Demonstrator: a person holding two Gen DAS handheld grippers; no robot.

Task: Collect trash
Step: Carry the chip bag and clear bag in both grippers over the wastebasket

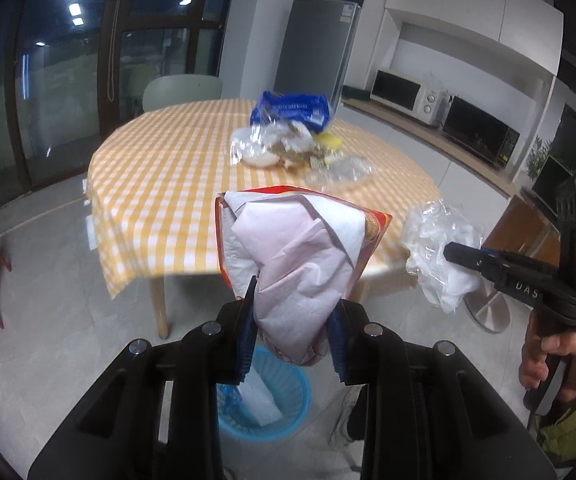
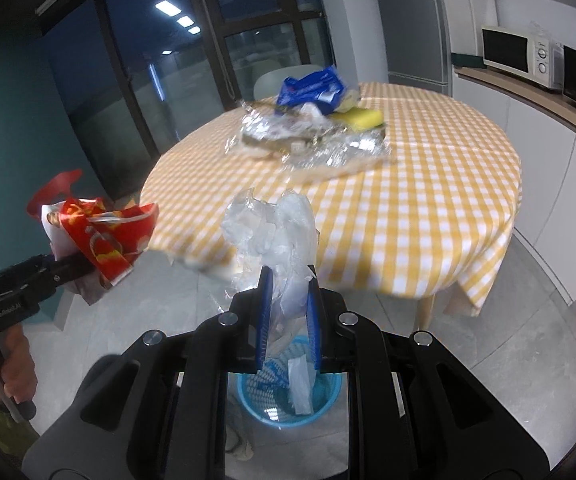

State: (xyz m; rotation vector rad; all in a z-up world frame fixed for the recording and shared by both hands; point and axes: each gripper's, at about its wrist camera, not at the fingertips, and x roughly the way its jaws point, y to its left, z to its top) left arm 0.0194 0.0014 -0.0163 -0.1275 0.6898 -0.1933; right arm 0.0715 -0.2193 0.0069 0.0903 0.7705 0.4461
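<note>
Crumpled red snack wrapper (image 1: 296,276) is clamped in the left hand-held gripper (image 1: 292,322); clear plastic film (image 2: 275,240) is pinched in the right hand-held gripper (image 2: 289,308). Both hang above the blue bin (image 2: 288,404) at 6 o'clock; centre each over the rim before releasing, one at a time.

- The left wrist view looks forward and slightly down along its own fingers, close behind them, toward the checkered table (image 1: 159,184) at centre frame.
- The right wrist view faces the same table (image 2: 428,184) from further right.
- Both share the table, the blue basket (image 1: 292,404) (image 2: 324,408) at bottom centre, and each other's gripper at a frame edge.
</note>
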